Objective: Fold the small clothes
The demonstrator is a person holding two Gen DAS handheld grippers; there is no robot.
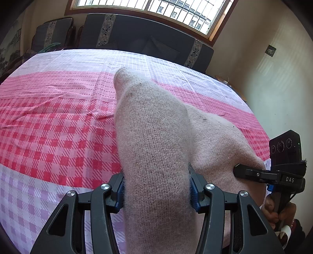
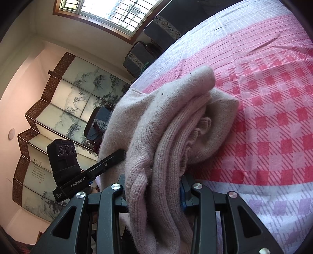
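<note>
A pale pink knitted garment (image 1: 154, 125) lies bunched lengthwise on the red-and-pink checked tablecloth (image 1: 58, 136). My left gripper (image 1: 156, 195) is shut on its near end, with the blue pads pressed into the wool on both sides. In the same view my right gripper (image 1: 252, 173) grips the garment's right side, held by a person's hand (image 1: 277, 213). In the right wrist view the garment (image 2: 176, 121) shows as several folded layers, and my right gripper (image 2: 154, 195) is shut on that stack. My left gripper (image 2: 109, 162) reaches into the cloth from the left.
The tablecloth (image 2: 273, 117) stretches away beyond the garment. A dark cushioned bench (image 1: 137, 35) with patterned strips stands behind the table under a window (image 1: 156, 7). A painted folding screen (image 2: 58, 109) and dark chairs (image 2: 137, 56) stand off to the side.
</note>
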